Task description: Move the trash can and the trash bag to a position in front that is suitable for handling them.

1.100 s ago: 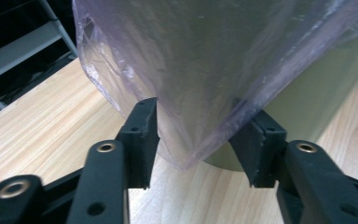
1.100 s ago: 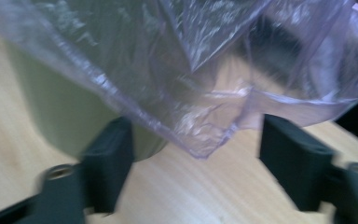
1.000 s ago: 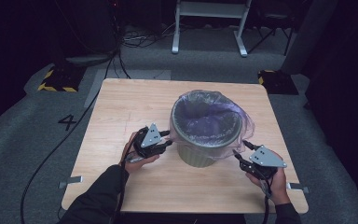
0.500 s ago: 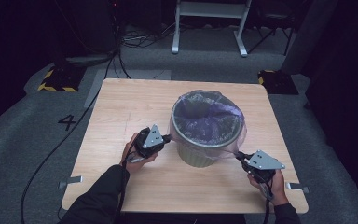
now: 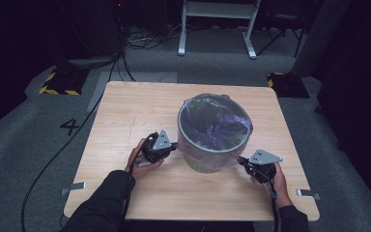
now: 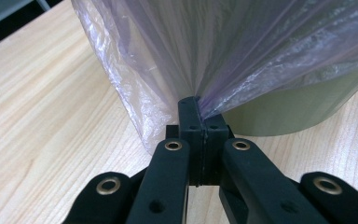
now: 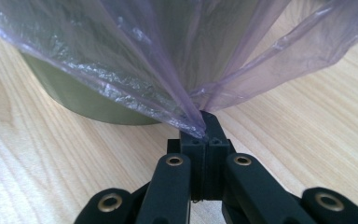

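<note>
both grippers — l [image 6: 197, 108], r [image 7: 204, 122] — pinch bin liner [image 5: 215, 126] hem.

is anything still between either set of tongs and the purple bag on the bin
Nothing visible. The left tongs and the right tongs are each shut directly on the bag's plastic, on opposite sides of the bin.

A round bin [image 5: 212, 157] lined with a translucent purple bag [image 5: 216, 121] stands on the wooden worktop [image 5: 125, 111], right of its middle. The left gripper [image 5: 173, 145] touches the bin's left side; the right gripper [image 5: 243, 162] meets its lower right. Each is held by 1 hand. A "4" [image 5: 69, 126] marks the grey floor [image 5: 24, 140].
</note>
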`<state>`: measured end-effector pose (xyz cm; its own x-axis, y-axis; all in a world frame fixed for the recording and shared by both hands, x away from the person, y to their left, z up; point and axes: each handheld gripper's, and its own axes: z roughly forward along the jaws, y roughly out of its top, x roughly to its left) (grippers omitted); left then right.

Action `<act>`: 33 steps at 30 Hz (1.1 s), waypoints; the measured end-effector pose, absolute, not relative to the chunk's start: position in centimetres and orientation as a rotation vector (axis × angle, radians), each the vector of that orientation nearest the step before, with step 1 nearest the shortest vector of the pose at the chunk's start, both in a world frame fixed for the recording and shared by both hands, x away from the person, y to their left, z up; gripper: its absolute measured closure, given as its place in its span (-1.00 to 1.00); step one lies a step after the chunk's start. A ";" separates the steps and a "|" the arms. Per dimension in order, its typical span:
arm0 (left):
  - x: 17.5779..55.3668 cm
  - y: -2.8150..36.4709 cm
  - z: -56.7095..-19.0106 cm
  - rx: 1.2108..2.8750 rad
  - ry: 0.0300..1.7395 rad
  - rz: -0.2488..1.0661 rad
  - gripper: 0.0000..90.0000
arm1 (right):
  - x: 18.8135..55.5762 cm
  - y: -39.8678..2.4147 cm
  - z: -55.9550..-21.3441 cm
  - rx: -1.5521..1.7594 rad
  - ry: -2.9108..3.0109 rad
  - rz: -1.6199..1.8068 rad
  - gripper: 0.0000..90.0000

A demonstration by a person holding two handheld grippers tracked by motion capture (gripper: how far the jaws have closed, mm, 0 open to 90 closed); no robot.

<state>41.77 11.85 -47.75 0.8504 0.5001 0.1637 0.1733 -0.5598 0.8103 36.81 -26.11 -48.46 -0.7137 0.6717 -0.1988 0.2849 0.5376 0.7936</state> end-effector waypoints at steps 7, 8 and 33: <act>42.0 11.7 -48.3 2.161 0.508 0.444 1.00 | 37.3 -26.3 -49.0 0.798 2.294 1.074 1.00; 42.1 11.8 -48.4 2.165 0.508 0.441 0.99 | 37.4 -26.4 -49.0 0.805 2.294 1.080 1.00; 40.3 13.1 -47.7 2.168 0.593 0.418 -0.55 | 36.5 -29.8 -49.6 0.902 2.247 1.204 -0.41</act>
